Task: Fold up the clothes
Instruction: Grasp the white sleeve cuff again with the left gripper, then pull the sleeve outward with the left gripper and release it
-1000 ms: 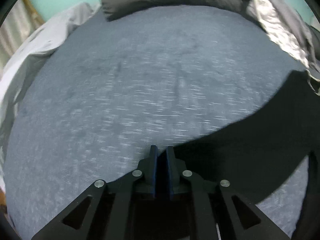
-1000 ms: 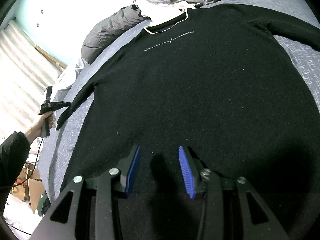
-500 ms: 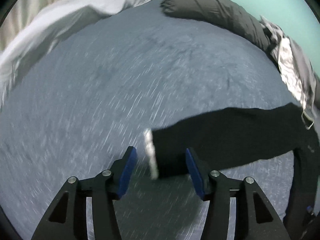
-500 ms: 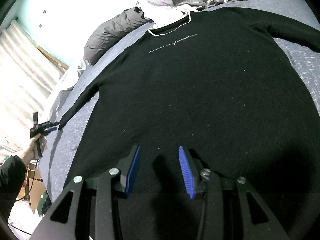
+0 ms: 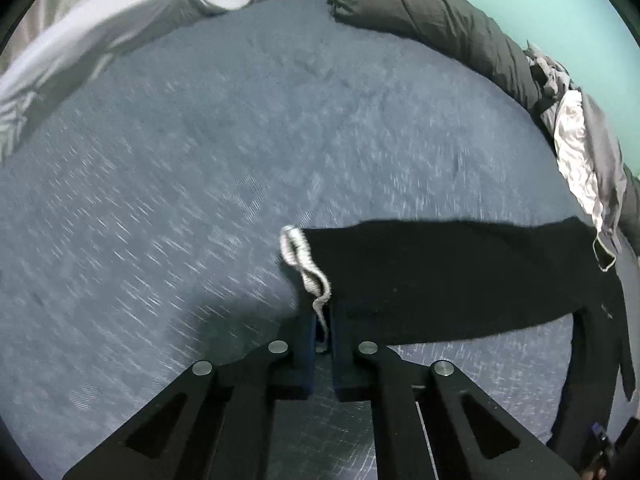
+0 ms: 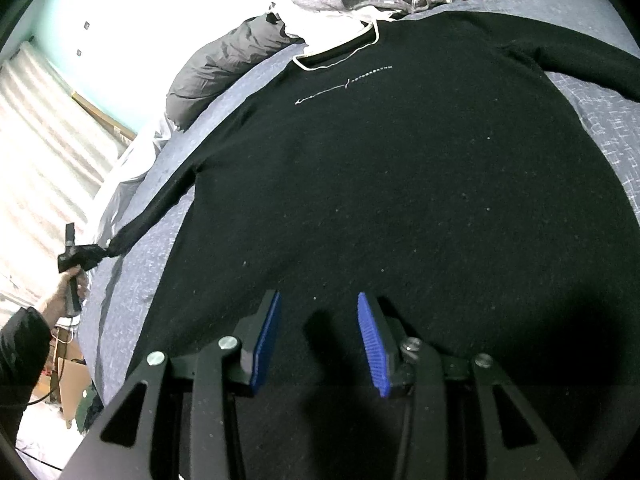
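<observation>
1. Black sweater (image 6: 400, 184) lies flat on the blue-grey bedspread (image 5: 200, 180), filling the centre of my right wrist view, collar toward the top.
2. My left gripper (image 5: 322, 320) is clamped narrow on the pale sleeve cuff (image 5: 304, 260), low centre of its view.
3. My right gripper (image 6: 318, 340) hangs half-open over the hem, nothing between the pads.
4. Bare bedspread stretches upper left of the cuff; a dark pillow (image 5: 432, 20) and crumpled clothes (image 5: 580, 132) line the far edge.

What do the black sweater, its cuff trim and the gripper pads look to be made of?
Sweater: matte knit, probably wool or cotton; fuzzy, lint-specked surface. Cuff trim: pale ribbed knit with a frayed-looking edge. Right gripper's pads: blue, finely ridged, likely rubber or plastic.
</observation>
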Motion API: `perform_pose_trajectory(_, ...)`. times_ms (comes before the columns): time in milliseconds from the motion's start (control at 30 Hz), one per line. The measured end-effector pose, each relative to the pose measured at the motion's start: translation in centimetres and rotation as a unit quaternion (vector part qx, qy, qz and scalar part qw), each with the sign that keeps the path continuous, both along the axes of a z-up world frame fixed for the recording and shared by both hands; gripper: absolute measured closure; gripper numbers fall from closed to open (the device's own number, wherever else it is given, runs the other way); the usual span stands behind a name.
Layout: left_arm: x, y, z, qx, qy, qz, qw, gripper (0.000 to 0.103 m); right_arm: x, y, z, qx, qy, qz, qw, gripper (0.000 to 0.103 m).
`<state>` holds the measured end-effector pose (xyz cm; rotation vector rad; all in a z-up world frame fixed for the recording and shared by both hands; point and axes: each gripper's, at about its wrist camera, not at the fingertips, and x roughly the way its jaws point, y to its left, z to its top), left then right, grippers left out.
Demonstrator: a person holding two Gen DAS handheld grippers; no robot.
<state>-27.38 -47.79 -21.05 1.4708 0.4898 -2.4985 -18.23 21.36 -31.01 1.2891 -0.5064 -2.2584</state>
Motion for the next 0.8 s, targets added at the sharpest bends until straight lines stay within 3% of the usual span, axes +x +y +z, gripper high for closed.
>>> perform_pose_trajectory(100, -0.1, -0.5, 0.5, -0.014, -0.019, -0.007, 0.9997, 0.098, 0.0, 0.1, 0.1, -0.002, 0.001, 0.000, 1.000, 0.063)
perform_pose_trajectory(267, -0.5, 0.0, -2.3, -0.027, -0.072, 0.012, 0.9970, 0.090, 0.1, 0.3, 0.4, -0.006, 0.004, -0.001, 1.000, 0.063)
perform_pose_trajectory(400, -0.3, 1.1, -1.2, -0.066, -0.058, 0.029, 0.9957, 0.088, -0.1, 0.5, 0.6, -0.008, 0.007, -0.002, 1.000, 0.063)
perform_pose_trajectory(467, -0.2, 2.2, 0.4, -0.103, -0.040, 0.034, 0.9933, 0.085, -0.1, 0.4, 0.6, -0.009, 0.006, -0.001, 1.000, 0.063)
perform_pose_trajectory(533, -0.2, 3.8, 2.3, -0.115, -0.005, 0.036, 0.9927, 0.081, 0.0, 0.3, 0.7, -0.010, 0.006, 0.001, 1.000, 0.063)
perform_pose_trajectory(667, -3.0, 10.1, 2.6, -0.075, 0.009, -0.055, 0.9956, 0.074, 0.2, 0.2, 1.0, -0.010, 0.010, 0.002, 1.000, 0.063)
perform_pose_trajectory(800, -5.8, 18.3, 0.7, -0.039, 0.006, -0.141, 0.9892, 0.073, 0.2, 0.5, 1.3, -0.012, 0.014, 0.000, 1.000, 0.063)
